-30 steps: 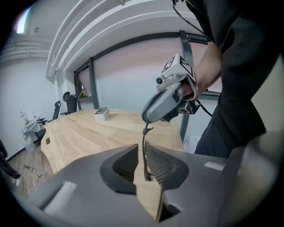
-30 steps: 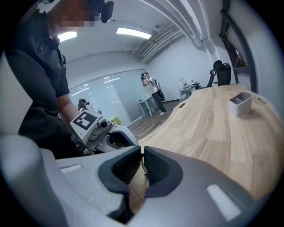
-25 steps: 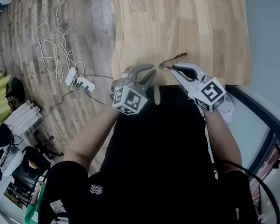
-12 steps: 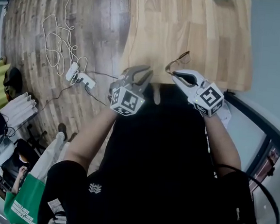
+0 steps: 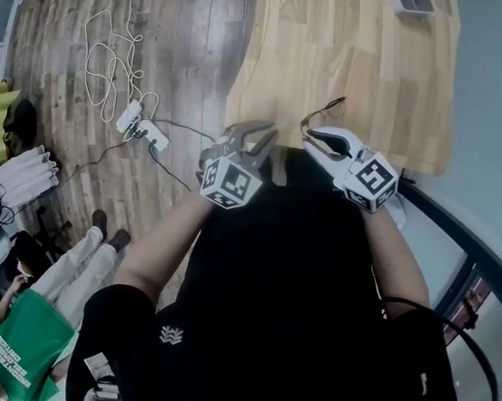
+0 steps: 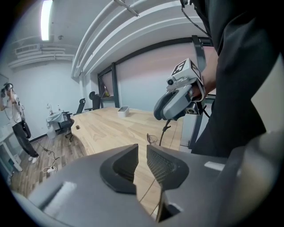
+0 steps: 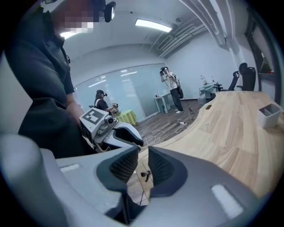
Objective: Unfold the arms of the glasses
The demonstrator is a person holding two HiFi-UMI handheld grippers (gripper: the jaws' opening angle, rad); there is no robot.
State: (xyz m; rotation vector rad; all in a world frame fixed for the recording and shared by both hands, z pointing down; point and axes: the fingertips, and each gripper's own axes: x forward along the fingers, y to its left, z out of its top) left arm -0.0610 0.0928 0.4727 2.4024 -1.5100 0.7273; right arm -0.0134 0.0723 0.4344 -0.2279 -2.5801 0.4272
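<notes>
The thin wire-framed glasses sit at the near edge of the wooden table, right at the tip of my right gripper. In the right gripper view a small dark end of a glasses arm lies in the gap of the right gripper. Those jaws have just been opening and the pads do not press on it. My left gripper is a short way to the left of the glasses. Its jaws stand a narrow gap apart with nothing between them. A lens shows below the right gripper.
A small white tray stands at the table's far edge. A power strip with cables lies on the wood floor to the left. A person in green stands at the lower left. A dark metal frame runs along the right.
The glasses first spanned both grippers. The left gripper has since drawn away to the left and only the right gripper's tip remains at the glasses. Both hands have shifted slightly along the table edge.
</notes>
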